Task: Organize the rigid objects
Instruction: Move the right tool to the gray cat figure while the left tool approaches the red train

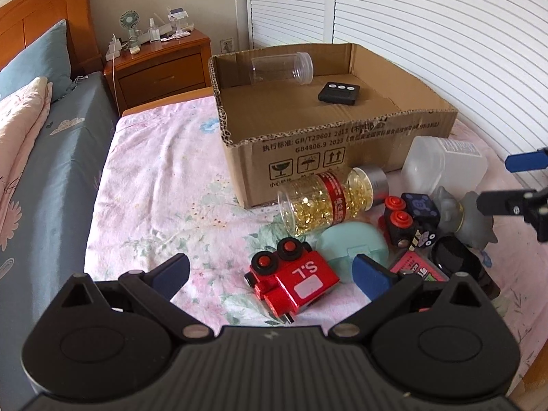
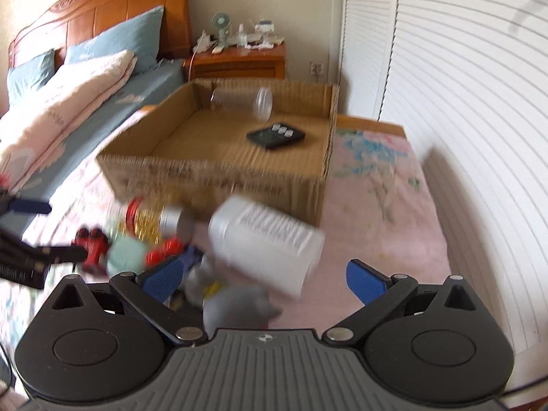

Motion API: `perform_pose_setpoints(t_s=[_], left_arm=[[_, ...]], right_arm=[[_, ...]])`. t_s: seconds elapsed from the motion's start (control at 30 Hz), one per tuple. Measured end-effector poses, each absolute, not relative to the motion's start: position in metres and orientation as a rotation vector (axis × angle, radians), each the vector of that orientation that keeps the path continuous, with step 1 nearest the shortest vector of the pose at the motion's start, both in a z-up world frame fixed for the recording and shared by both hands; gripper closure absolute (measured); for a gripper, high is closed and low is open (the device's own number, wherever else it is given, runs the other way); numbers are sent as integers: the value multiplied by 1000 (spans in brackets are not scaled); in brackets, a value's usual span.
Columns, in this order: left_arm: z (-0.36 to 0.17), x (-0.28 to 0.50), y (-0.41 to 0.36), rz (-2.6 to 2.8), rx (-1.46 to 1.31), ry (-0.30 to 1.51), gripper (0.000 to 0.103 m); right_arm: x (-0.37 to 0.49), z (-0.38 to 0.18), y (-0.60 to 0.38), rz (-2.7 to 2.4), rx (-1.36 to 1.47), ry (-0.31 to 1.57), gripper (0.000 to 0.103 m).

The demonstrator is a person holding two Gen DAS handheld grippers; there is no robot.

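The left gripper [image 1: 270, 274] has its jaws wide apart around the red toy train [image 1: 291, 282], low in the middle. Squeeze its sides, then lift it into the brown cardboard box [image 1: 308, 157] above. The right gripper [image 2: 263, 275] is wide apart too.

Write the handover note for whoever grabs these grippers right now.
Left gripper: open, empty, over the red toy car.
Right gripper: open, empty, near the white bottle.
Done: clear jar and black timer lie in the cardboard box.
Left: capsule bottle, mint case, car, white bottle and other small toys lie on the bed in front of the box.
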State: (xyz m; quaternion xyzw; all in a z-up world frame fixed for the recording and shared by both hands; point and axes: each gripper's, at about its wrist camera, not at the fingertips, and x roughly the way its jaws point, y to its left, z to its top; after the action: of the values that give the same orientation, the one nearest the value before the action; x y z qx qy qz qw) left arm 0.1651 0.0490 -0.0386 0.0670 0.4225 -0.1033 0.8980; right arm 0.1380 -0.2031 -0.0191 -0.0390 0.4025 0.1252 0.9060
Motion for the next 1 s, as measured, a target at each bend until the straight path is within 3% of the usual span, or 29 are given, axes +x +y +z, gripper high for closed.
perform_pose_setpoints(t_s=[0.4,0.7,1.0], left_arm=[[-53,173,51,-199,126,915,2],[-58,178,50,-206,123,925,2],[-60,179,51,-219,99,927,2]], right_arm=[[141,-48,-201,202,-102,901,0],[131,-45,-248,104,28,907,0],[123,-34,-224,244,12,904,0]])
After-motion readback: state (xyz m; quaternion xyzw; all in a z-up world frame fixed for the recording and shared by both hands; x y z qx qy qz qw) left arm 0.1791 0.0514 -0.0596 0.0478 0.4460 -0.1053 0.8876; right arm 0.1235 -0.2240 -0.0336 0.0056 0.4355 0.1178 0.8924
